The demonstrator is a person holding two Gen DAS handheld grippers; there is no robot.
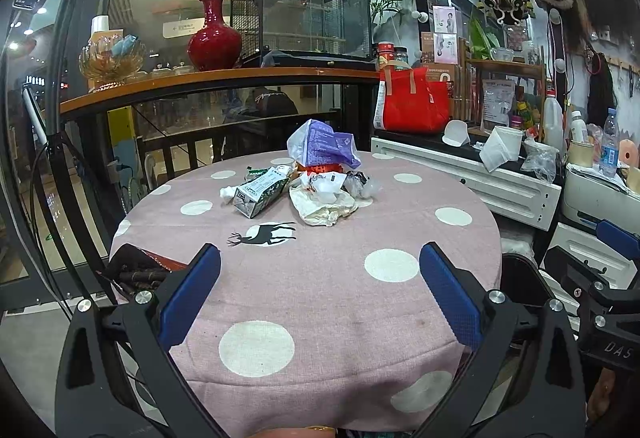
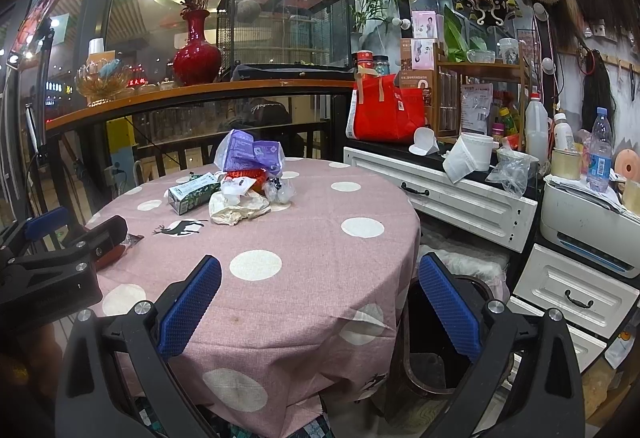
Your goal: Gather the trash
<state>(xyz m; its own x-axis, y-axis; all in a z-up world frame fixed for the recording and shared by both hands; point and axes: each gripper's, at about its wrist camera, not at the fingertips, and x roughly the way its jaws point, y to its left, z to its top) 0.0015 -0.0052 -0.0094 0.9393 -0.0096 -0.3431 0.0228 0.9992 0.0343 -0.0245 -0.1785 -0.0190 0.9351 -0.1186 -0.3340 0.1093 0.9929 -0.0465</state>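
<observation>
Trash pile: ahead of you, mid-table | left gripper: spread wide, empty, nearer | right gripper: spread, empty

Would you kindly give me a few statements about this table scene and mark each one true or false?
1. The left gripper has its jaws open and holds nothing. True.
2. The right gripper is shut on the green carton. False: its jaws are open and empty, and the carton lies on the table.
3. The trash sits in a cluster toward the far side of the pink dotted tablecloth. True.
4. The purple-printed plastic bag lies flat beneath the other trash. False: it stands at the top of the pile.
5. The red vase stands on the table among the trash. False: it stands on the wooden ledge behind.
</observation>
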